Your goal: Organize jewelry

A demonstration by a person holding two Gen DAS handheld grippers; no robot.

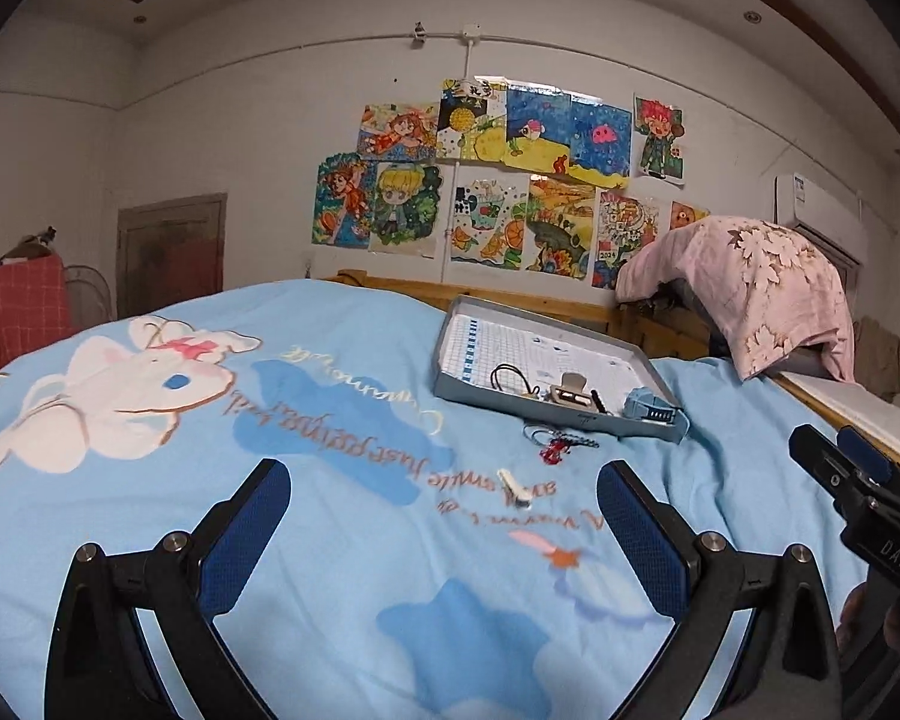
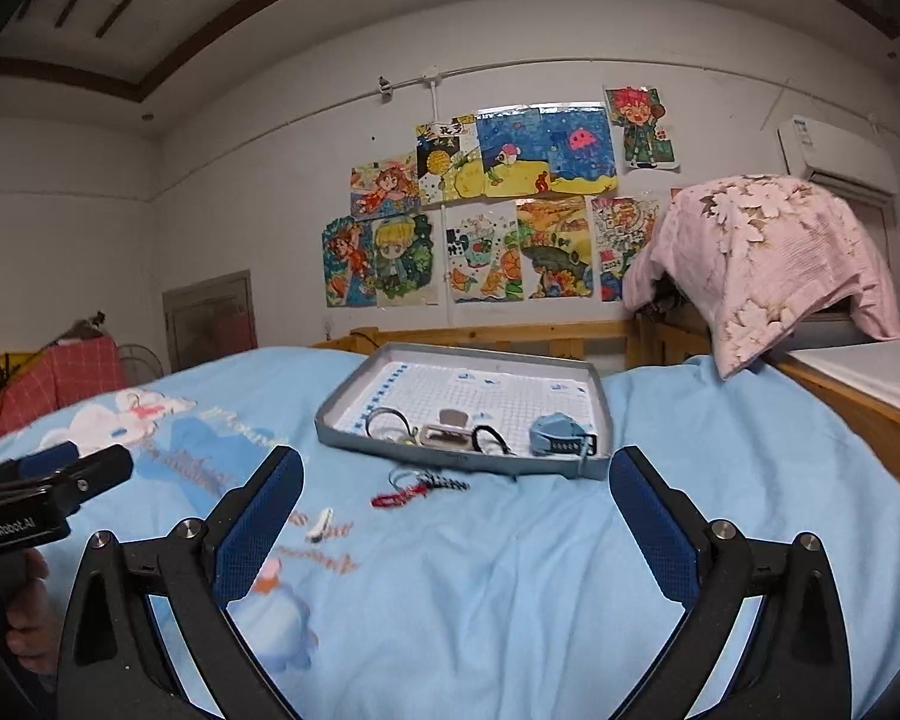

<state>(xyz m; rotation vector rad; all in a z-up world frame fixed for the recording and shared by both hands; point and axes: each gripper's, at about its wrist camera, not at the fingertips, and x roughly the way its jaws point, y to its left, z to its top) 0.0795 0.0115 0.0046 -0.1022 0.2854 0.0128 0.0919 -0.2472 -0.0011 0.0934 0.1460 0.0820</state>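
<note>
Both tools hang over the bed's light-blue cartoon blanket (image 1: 342,540) with nothing in them. The left tool (image 1: 444,516) has its blue-padded fingers spread wide, and the right tool (image 2: 456,510) is spread just as wide.

Farther off lies a shallow grey tray (image 2: 594,396), lined with squared paper. Along its near edge sit black cord loops (image 2: 384,423), a beige clasp-like piece (image 2: 447,433) and a blue-grey watch (image 2: 561,435).

On the blanket just in front of the tray lies a red and black beaded piece with a metal ring (image 2: 417,487). Nearer and to the left of it, apart, rests a small white clip (image 2: 320,525).
</note>
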